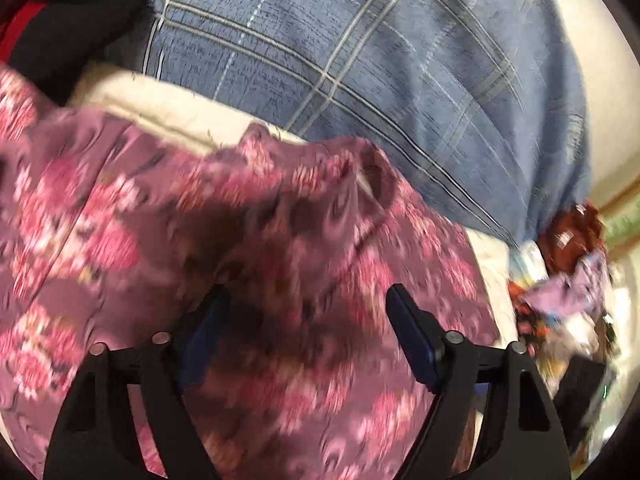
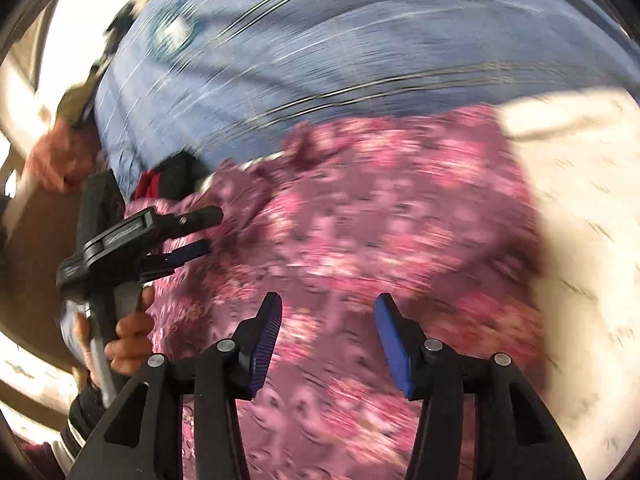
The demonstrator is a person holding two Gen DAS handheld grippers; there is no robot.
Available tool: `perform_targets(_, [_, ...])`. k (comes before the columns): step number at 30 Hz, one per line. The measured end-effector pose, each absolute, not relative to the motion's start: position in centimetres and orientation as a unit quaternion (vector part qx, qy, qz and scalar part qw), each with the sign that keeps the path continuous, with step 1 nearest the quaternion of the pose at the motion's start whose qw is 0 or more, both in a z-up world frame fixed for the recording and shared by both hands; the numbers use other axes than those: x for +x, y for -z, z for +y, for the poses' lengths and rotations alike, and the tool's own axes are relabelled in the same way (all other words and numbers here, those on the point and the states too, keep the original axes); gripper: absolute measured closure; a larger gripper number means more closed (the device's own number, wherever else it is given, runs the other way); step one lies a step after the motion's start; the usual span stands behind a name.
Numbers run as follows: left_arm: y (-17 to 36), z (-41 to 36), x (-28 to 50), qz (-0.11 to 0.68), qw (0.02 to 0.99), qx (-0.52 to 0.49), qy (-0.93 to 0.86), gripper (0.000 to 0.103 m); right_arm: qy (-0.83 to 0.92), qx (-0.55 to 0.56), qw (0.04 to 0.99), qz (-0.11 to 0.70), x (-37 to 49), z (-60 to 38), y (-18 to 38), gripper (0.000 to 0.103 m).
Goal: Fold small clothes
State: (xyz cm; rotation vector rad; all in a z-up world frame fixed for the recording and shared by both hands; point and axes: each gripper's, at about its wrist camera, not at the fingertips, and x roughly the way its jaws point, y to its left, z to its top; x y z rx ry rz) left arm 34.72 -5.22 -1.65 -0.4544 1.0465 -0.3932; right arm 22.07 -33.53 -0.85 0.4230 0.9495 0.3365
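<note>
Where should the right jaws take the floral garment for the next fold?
Probably the floral garment's far bunched edge, where it meets the blue plaid cloth. Come from the near side, over the flat part: that ridge stands up, so open jaws can straddle it. Motion blur hides the exact hem.

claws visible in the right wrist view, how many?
2. The right claw is at bottom centre over the pink floral garment, open. The left claw is at mid-left, held by a hand, tips at the garment's edge.
</note>
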Motion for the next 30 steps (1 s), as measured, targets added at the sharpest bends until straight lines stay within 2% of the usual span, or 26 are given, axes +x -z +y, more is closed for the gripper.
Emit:
perform_targets(1, [1.5,-5.5,35.0,0.494,0.823,-0.211,0.183,0.093,-0.152,0.225,0.853,0.447,21.6,-34.9,1.1,0.052])
perform_targets(2, [1.4,-5.5,35.2,0.501,0.821,-0.209,0.177,0.099,-0.145,0.246,0.851,0.441,21.2,-36.1,1.4,0.052])
perform_targets(7, [-1.0,-1.0,31.9,0.447,0.840,-0.268,0.150,0.098,-0.128,0.372,0.822,0.412,20.1,-40.8,3.8,0.051])
perform_targets(13, [0.1,1.6,30.7,0.465,0.830,-0.282,0.126,0.098,-0.132,0.517,0.768,0.353,22.6,-42.8,6.7,0.048])
perform_targets(15, [0.5,1.7,30.8,0.471,0.823,-0.292,0.128,0.099,-0.103,0.538,0.757,0.356,23.5,-43.1,7.5,0.058])
perform_targets(16, [0.3,1.8,30.9,0.470,0.822,-0.296,0.128,0.099,-0.086,0.548,0.752,0.356,23.7,-43.5,7.6,0.081])
perform_targets(17, [0.1,1.8,30.8,0.466,0.823,-0.297,0.129,0.098,-0.086,0.554,0.750,0.351,23.9,-43.9,7.4,0.098])
perform_targets(20, [0.3,1.0,30.8,0.469,0.826,-0.283,0.133,0.097,-0.067,0.518,0.798,0.300,22.8,-45.5,4.6,0.099])
perform_targets(24, [4.4,0.2,30.9,0.522,0.802,-0.270,0.103,0.097,-0.043,0.482,0.793,0.371,22.6,-45.2,7.2,0.099])
perform_targets(25, [5.3,0.7,30.4,0.528,0.794,-0.282,0.107,0.097,-0.051,0.483,0.793,0.367,22.3,-45.2,7.7,0.101])
perform_targets(27, [5.1,1.8,28.9,0.520,0.793,-0.293,0.121,0.095,-0.055,0.483,0.796,0.361,21.5,-45.3,7.1,0.098])
perform_targets(28, [4.5,2.5,28.0,0.513,0.800,-0.288,0.120,0.093,-0.055,0.478,0.799,0.361,20.8,-45.4,6.5,0.089])
perform_targets(30, [3.0,3.3,26.6,0.488,0.818,-0.278,0.126,0.093,-0.053,0.452,0.809,0.373,19.7,-45.3,5.3,0.089])
